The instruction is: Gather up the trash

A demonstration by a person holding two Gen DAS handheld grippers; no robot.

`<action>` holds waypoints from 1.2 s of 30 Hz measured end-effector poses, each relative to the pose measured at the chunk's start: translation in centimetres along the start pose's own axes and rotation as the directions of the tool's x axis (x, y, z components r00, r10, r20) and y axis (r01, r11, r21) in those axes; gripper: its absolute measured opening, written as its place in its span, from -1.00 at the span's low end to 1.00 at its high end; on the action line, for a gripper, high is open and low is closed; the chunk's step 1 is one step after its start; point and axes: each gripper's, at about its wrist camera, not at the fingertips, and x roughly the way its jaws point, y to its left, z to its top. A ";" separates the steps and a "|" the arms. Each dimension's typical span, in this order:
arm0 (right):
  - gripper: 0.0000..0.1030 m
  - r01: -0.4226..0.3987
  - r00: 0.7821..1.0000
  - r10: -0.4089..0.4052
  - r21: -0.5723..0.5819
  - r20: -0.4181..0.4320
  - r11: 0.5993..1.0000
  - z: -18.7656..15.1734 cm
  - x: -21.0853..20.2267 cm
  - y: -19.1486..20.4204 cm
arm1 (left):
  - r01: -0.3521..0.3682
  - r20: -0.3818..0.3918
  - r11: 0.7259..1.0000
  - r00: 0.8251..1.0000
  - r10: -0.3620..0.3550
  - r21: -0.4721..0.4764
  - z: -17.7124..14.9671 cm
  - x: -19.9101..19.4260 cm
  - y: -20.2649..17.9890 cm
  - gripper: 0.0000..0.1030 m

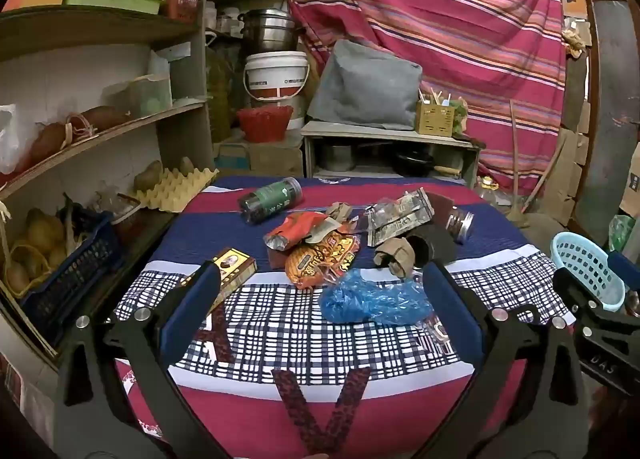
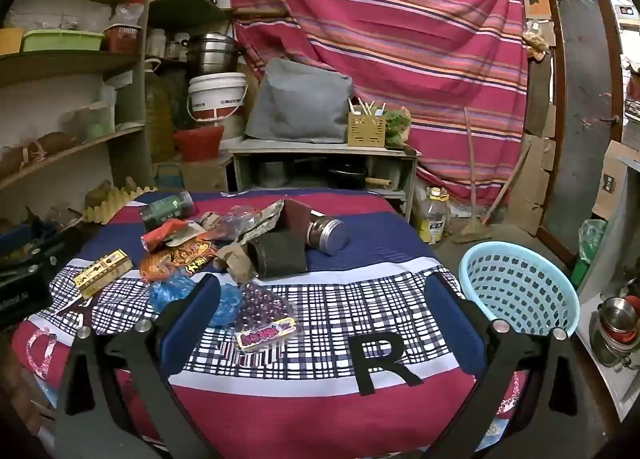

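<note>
Both the left gripper (image 1: 320, 291) and the right gripper (image 2: 322, 295) are wide apart, holding nothing. The blue bag (image 1: 374, 301) hides behind a finger in the right view, and the basket (image 1: 588, 269) is cut off in the left view.

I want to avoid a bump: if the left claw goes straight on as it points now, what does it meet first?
Probably the blue plastic bag, lying crumpled on the tablecloth between the open left claw tips; depth is hard to judge.
</note>
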 end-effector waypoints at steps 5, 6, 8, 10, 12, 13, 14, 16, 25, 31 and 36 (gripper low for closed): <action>0.93 0.001 1.000 -0.001 -0.002 -0.003 1.000 -0.1 0.0 0.1 | 0.003 0.000 1.000 1.000 -0.003 -0.001 0.0 0.1 0.2 0.90; 0.93 0.001 1.000 -0.001 -0.002 -0.003 1.000 -0.1 0.0 0.1 | 0.005 0.000 1.000 1.000 -0.005 0.000 0.0 0.1 0.3 0.90; 0.93 0.001 1.000 -0.001 0.000 -0.003 1.000 -0.1 0.0 0.1 | 0.008 0.002 1.000 1.000 -0.008 0.002 0.0 0.1 0.5 0.90; 0.93 0.002 1.000 -0.002 -0.003 -0.002 1.000 -0.1 0.0 0.1 | 0.001 0.005 1.000 1.000 -0.001 0.011 0.0 0.0 0.0 0.90; 0.93 0.000 1.000 0.000 -0.002 -0.003 1.000 -0.1 0.0 0.1 | 0.005 0.006 1.000 1.000 -0.005 0.011 0.0 0.0 0.0 0.90; 0.93 0.000 1.000 0.000 -0.001 -0.004 1.000 -0.1 0.0 0.1 | 0.005 0.006 1.000 1.000 -0.005 0.011 0.0 0.1 0.0 0.90; 0.93 0.000 1.000 0.000 -0.001 -0.004 1.000 -0.1 0.0 0.1 | 0.003 0.007 1.000 1.000 -0.003 0.012 0.2 -0.2 0.1 0.90; 0.93 0.001 1.000 -0.001 -0.003 -0.002 1.000 -0.1 -0.1 0.1 | 0.002 0.008 1.000 1.000 -0.002 0.012 0.3 -0.3 0.1 0.90; 0.93 0.001 1.000 -0.001 0.000 0.000 1.000 -0.2 0.0 0.2 | -0.003 0.016 1.000 1.000 0.003 0.018 0.1 -0.8 0.3 0.90; 0.93 0.001 1.000 -0.001 -0.002 0.000 1.000 -0.2 -0.1 0.1 | -0.015 0.025 0.999 1.000 0.014 0.035 0.2 -0.6 -0.1 0.90; 0.93 0.003 1.000 -0.003 0.000 0.000 1.000 -0.2 0.0 0.1 | -0.014 0.025 0.999 1.000 0.014 0.035 0.3 -0.7 -0.2 0.90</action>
